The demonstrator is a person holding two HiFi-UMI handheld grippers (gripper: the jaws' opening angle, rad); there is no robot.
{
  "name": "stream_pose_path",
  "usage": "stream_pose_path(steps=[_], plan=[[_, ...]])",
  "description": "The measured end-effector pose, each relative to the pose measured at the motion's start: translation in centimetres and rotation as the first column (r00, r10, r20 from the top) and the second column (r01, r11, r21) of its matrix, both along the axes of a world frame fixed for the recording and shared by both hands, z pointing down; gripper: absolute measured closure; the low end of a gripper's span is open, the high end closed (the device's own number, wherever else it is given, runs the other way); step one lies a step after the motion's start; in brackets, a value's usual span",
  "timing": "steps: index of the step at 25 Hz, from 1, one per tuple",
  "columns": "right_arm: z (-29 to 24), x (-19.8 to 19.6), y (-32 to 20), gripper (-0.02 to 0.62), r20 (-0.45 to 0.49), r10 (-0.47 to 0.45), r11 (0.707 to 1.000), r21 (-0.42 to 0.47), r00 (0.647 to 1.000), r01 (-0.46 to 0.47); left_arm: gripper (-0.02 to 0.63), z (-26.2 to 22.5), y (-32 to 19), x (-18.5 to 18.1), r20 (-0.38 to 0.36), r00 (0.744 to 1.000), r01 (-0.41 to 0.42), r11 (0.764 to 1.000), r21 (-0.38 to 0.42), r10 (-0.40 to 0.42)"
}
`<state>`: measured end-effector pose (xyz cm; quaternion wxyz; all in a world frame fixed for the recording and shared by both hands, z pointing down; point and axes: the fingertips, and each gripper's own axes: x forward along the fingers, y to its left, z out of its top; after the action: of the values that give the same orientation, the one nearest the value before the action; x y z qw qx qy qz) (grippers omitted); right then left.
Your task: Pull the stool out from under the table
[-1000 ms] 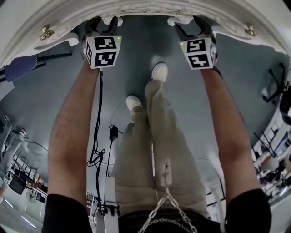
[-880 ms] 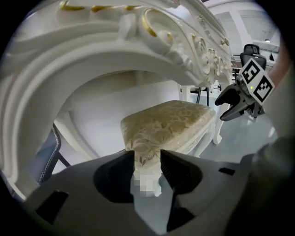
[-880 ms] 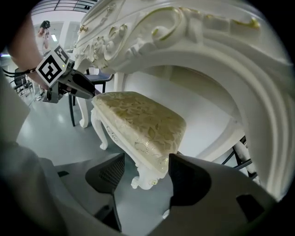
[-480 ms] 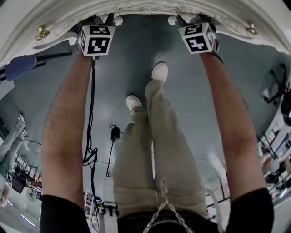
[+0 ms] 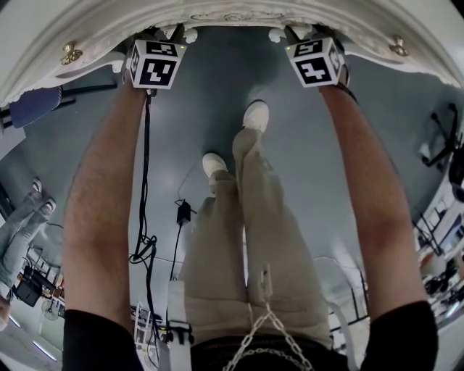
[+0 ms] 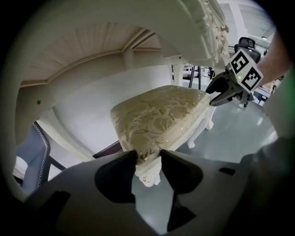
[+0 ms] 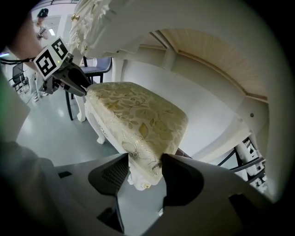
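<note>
The stool [image 6: 161, 115] has a cream and gold patterned cushion on white carved legs, and it stands under the white table [image 5: 232, 11]. My left gripper [image 6: 148, 159] has its jaws closing on the cushion's near left corner, and the fabric is pinched between the pads. At the near right corner [image 7: 138, 120] my right gripper [image 7: 145, 168] is closing too, with the cushion filling its gap. In the head view both grippers [image 5: 168, 32] [image 5: 293, 32] reach up to the table's edge, where only white bits of the stool's front [image 5: 190, 34] show.
The person's legs and white shoes [image 5: 254, 114] stand between the arms on the grey floor. A black cable [image 5: 145, 217] trails down at the left. A blue chair [image 5: 32, 105] sits to the left and a black office chair [image 5: 442, 138] to the right.
Both grippers moved forward to the table's edge a second ago and have stayed there since. The marker cubes have tilted up.
</note>
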<state>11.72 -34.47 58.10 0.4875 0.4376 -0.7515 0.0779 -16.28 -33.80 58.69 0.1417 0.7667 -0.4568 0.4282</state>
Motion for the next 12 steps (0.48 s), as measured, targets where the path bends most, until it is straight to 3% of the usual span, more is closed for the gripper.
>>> stream_pose_path(steps=[7,12], plan=[[-0.5,0.0,1.6,0.387,-0.017,-0.027,1.000,0.003,1.000,0.027,0.436,-0.1,2.5,0.5,-0.007,1.000,0.021,0.999,-0.034,-0.021],[0.0,0.4,1.5,0.318,-0.035,-0.065,0.998,0.006,0.997,0.065,0.434,0.1,5.6,0.9,-0.022,1.000,-0.014,0.999,-0.052,0.013]])
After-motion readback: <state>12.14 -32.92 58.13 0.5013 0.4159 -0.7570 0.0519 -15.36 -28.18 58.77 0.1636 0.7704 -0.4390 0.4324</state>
